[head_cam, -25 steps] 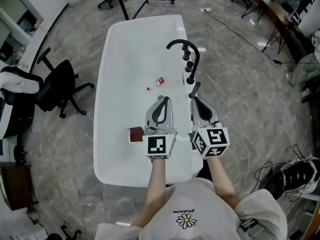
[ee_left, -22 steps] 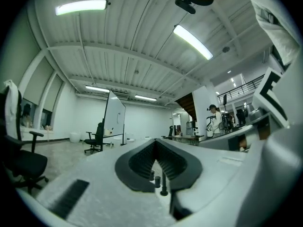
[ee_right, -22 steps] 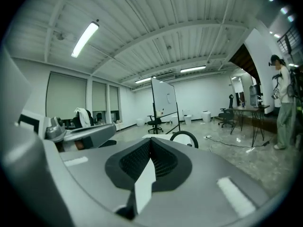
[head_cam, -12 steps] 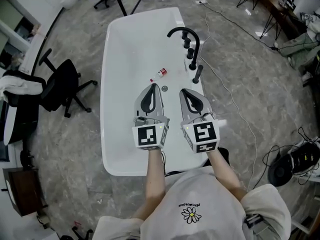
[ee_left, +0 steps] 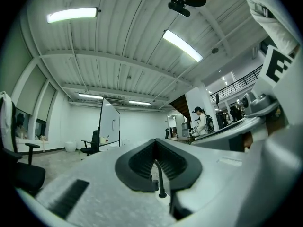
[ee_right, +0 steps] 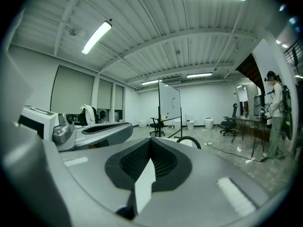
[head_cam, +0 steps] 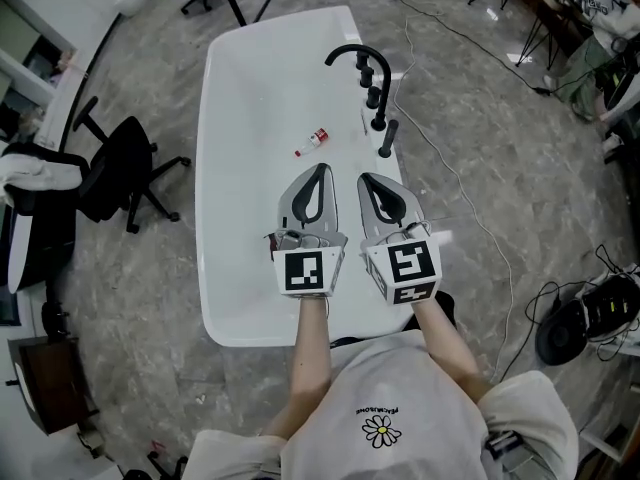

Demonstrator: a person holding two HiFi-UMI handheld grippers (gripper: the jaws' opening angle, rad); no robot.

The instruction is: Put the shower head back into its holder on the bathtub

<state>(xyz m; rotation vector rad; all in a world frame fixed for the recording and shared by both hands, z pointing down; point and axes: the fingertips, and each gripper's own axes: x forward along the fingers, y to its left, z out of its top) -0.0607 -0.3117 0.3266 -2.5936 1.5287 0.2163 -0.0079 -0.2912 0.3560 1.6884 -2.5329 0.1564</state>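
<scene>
As the left tongs (head_cam: 319, 169) and right tongs (head_cam: 364, 179) draw back, pressed together and empty, the shower head (head_cam: 388, 139) looks docked on the bathtub (head_cam: 240, 118) rim.

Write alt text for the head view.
A person holds the left gripper and right gripper, both shut and empty, side by side over a white bathtub. A black faucet and upright shower head stand on its right rim; a red-capped bottle lies inside.

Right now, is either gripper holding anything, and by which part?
Nothing is held. The left gripper and the right gripper are both shut and empty; the shower head stands apart from them at the bathtub rim.
</scene>
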